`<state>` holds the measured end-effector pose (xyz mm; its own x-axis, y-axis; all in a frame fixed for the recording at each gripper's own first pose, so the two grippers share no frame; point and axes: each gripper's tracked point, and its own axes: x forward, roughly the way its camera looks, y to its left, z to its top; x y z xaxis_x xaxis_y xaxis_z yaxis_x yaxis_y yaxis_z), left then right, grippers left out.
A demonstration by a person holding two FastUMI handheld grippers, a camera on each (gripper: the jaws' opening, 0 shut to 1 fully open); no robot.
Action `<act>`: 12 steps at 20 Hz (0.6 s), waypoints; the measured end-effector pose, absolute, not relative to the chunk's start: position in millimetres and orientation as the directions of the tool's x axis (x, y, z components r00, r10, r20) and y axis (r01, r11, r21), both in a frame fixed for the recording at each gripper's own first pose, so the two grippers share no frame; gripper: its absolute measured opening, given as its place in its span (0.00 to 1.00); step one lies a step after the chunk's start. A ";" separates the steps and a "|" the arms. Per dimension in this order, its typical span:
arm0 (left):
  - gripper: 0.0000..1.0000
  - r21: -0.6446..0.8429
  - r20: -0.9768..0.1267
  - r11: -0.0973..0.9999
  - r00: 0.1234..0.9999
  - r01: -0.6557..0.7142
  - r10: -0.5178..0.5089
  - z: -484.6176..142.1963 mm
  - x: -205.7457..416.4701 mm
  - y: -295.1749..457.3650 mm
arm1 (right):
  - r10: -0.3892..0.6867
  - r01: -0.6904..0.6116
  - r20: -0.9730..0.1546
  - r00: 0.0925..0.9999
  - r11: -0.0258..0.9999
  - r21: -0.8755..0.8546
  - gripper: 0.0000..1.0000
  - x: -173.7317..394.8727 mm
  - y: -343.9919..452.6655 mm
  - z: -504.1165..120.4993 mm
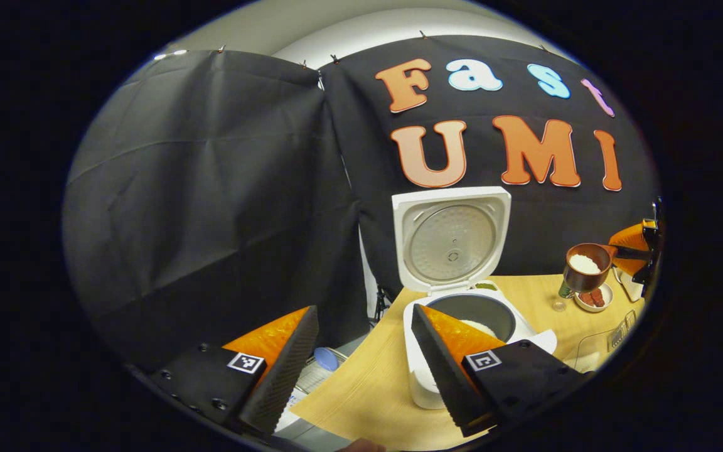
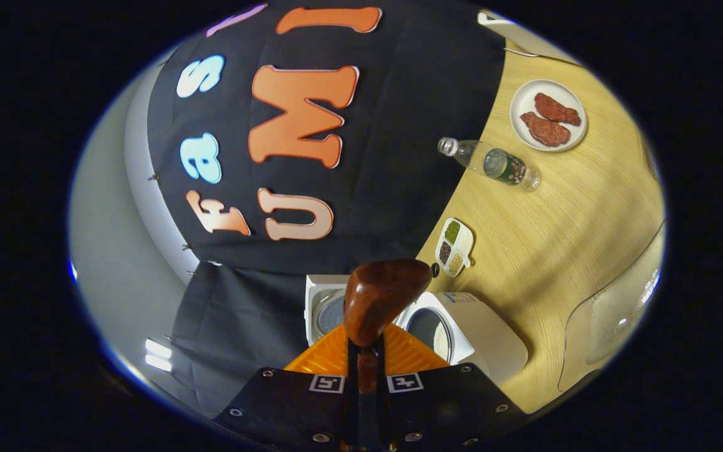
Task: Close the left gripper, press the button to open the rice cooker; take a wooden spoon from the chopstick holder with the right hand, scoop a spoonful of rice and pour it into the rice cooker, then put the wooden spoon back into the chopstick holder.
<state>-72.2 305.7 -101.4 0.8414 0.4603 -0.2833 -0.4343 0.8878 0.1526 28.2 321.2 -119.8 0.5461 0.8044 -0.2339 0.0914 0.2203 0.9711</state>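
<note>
One white rice cooker (image 1: 462, 326) sits on the pale wood-grain table (image 1: 368, 389), its square lid (image 1: 451, 235) upright with a round metal inner plate, a little white rice in the dark pot. Left gripper (image 1: 361, 370) has its two ribbed black-and-orange fingers spread wide, gripping nothing; right gripper (image 2: 364, 370) is clamped narrow on the handle of one glossy brown wooden spoon (image 2: 380, 298), bowl heaped with white rice, raised to the right of the cooker. Also counted: one round white plate (image 2: 524, 100) with two reddish meat pieces (image 2: 550, 119), one clear plastic bottle (image 2: 493, 164), one three-compartment dish (image 2: 455, 246) of beans.
</note>
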 end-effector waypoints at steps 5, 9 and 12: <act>1.00 0.163 -0.316 0.871 0.811 -0.464 0.491 -115.6 -92.6 349.4 | 0.785 -0.073 -0.299 0.543 0.399 0.914 0.10 33.6 382.6 -108.8; 1.00 0.168 -0.341 0.872 0.803 -0.460 0.490 -127.6 -95.4 368.9 | 0.750 -0.219 -0.357 0.558 0.547 0.808 0.11 37.8 427.1 -98.6; 0.97 0.161 -0.355 0.874 0.799 -0.459 0.486 -135.4 -96.5 378.9 | 0.712 -0.327 -0.390 0.584 0.646 0.690 0.11 38.5 446.3 -94.1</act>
